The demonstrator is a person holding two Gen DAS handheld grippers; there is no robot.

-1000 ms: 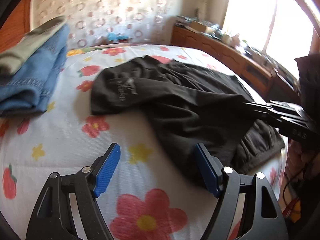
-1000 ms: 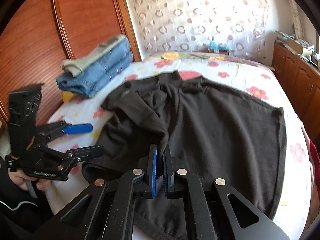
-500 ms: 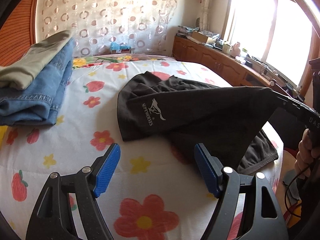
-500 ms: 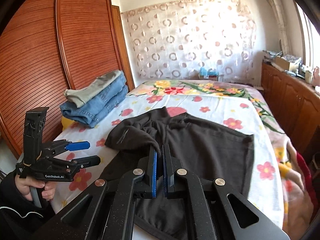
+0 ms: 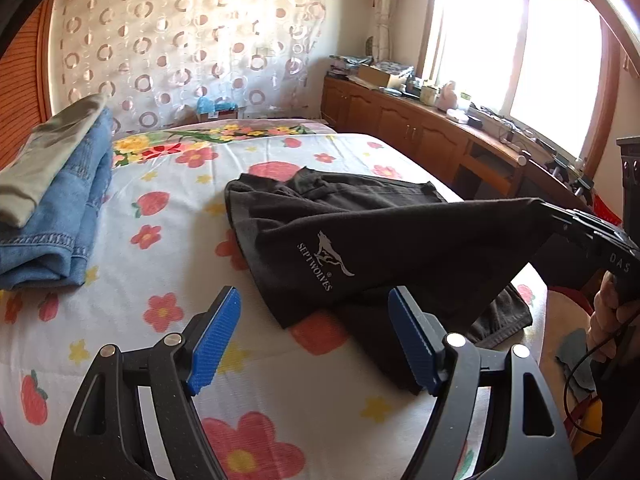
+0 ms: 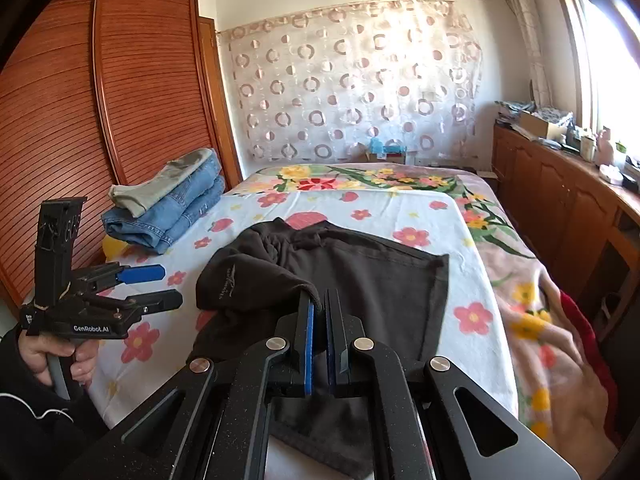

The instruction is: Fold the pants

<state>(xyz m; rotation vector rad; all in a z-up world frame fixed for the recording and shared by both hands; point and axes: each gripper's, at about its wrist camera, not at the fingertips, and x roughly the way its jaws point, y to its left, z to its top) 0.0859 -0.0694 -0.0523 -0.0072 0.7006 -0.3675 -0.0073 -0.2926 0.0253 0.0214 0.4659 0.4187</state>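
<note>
My right gripper (image 6: 319,322) is clamped on a fold of the pants (image 5: 400,240), lifting it off the bed (image 5: 120,320); the rest lies there. My left gripper (image 5: 316,344) gapes, holding nothing. Jeans (image 6: 176,208) sit stacked near the wardrobe (image 6: 80,120).

Bedsheet (image 5: 120,320) open btwn folded jeans (image 5: 68,216), black pants (image 5: 400,248)

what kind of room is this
Most likely a home bedroom: a bed with a floral sheet, a wooden wardrobe beside it, and folded jeans stacked on the bed.
</note>
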